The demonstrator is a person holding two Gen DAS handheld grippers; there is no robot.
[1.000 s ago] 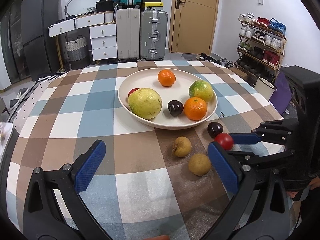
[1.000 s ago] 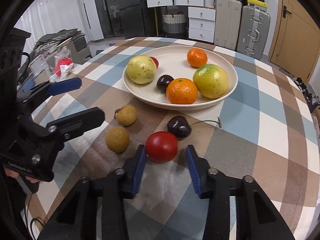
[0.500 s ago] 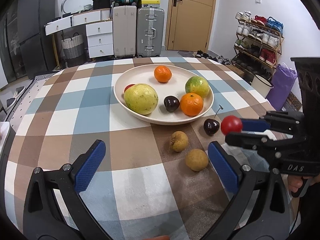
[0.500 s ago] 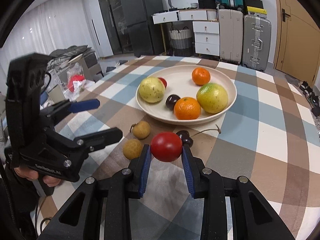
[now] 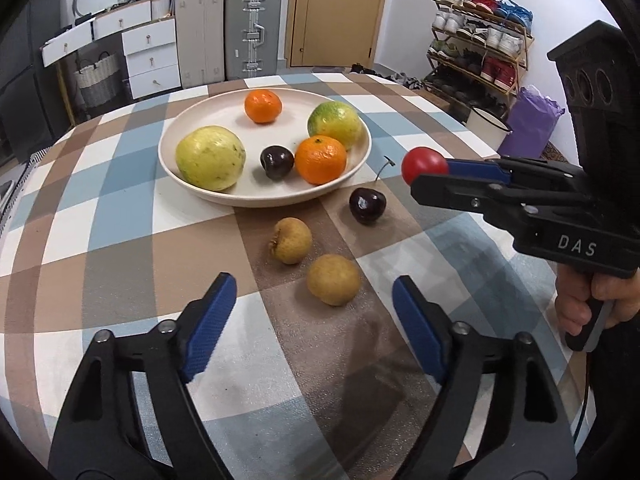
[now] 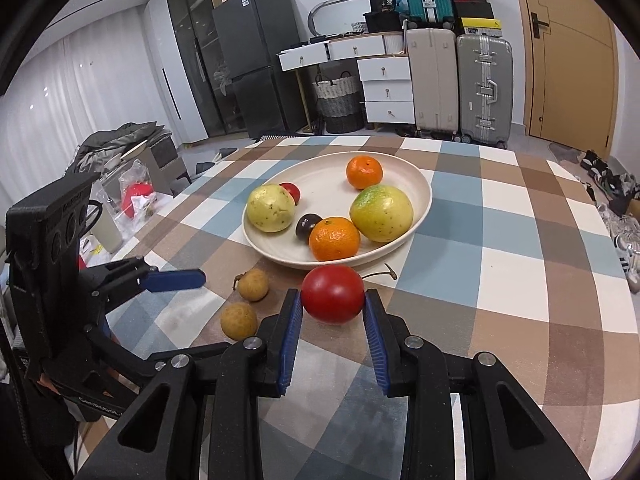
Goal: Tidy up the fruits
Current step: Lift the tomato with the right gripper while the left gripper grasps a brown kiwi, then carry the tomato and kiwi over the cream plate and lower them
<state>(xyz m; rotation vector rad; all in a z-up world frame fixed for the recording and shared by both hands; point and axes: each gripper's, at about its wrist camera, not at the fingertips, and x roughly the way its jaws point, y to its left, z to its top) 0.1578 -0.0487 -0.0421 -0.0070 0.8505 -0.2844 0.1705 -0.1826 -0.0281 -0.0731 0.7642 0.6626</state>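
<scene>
Right tool (image 6: 333,308): clamped on the red tomato (image 6: 333,294), blue ribbed pads pressing its left and right flanks; the fruit hangs clear of the worktop (image 6: 520,264), short of the plate (image 6: 425,196), which reads as a carry toward the plate.
Red tomato: smooth, glossy, round; held across its widest part, probably so a slick skin does not slip out.
Left tool (image 5: 314,316): jaws closing, nothing between them yet; it points down at the nearer brown fruit (image 5: 333,280), which lies just ahead of the fingertips and looks like its target.
Nearer brown fruit: small, round, dull and rough-skinned, resting on the worktop.
Second brown fruit (image 5: 291,240): same matte tan skin, a stub of stem at one side; close to the first, between it and the plate.
Loose cherry (image 5: 367,205): dark, shiny, thin curved stem; on the worktop just outside the plate's rim.
Plate: wide, shallow, pale cream, low raised rim that should keep round fruit from rolling off.
In the plate: two oranges with pebbled peel, a large yellow-green fruit, a green-yellow one, a dark cherry, and a small red fruit partly hidden behind the yellow one.
Worktop: checked cloth in brown, blue and white, flat, slightly woven texture.
Task state: four fruits remain outside the plate, one of them in the air.
</scene>
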